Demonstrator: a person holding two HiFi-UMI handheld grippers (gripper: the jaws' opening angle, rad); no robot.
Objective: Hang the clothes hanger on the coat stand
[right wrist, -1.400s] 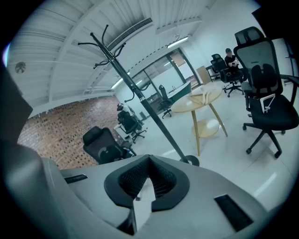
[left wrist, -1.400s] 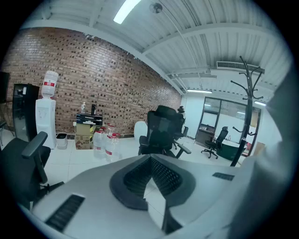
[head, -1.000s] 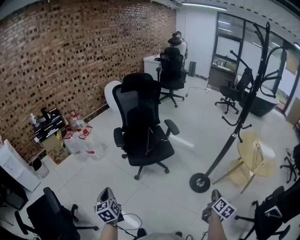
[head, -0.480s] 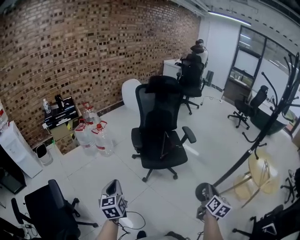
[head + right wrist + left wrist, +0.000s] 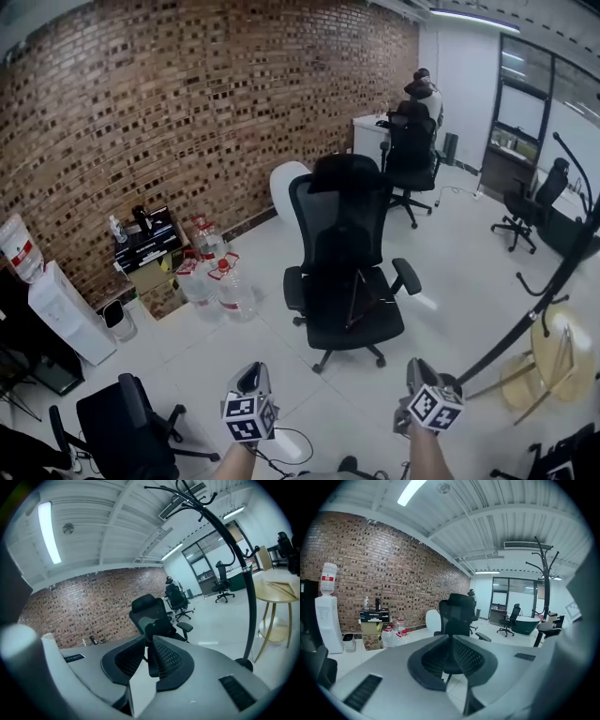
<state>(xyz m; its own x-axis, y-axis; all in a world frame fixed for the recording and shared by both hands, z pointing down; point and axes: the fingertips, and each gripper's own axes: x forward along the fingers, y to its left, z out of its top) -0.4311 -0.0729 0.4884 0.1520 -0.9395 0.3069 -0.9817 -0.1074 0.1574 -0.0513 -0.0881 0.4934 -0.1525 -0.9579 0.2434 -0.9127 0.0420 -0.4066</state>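
Over the last second the head view swung left. The coat stand [image 5: 525,314] slid from the middle right to the right edge of the picture, the brick wall [image 5: 187,112] took up more of it, and both grippers came up from the bottom edge.

What looked like the clothes hanger [image 5: 281,587], a thin pale piece, lay flat on the round wooden table [image 5: 581,375] at the far right, though it was too small to be sure of. The table stood just beside the black coat stand, whose curved hooks rose high in the right gripper view. Both grippers were well apart from the hanger and from the stand's hooks.

The right gripper [image 5: 417,367] sat low in the head view, in front of the stand's round base. Its jaws had just been opening and stood a little apart, leaving a narrow gap with nothing in it. The left gripper [image 5: 248,372] was level with it, with its jaws together at the tips and nothing held.

Both pointed towards a black mesh office chair [image 5: 347,262] in the middle of the white tiled floor. Large water bottles [image 5: 211,277] stood against the wall to the chair's left. A water dispenser [image 5: 56,309] stood further left. A person [image 5: 422,89] sat at a desk at the far end of the room.
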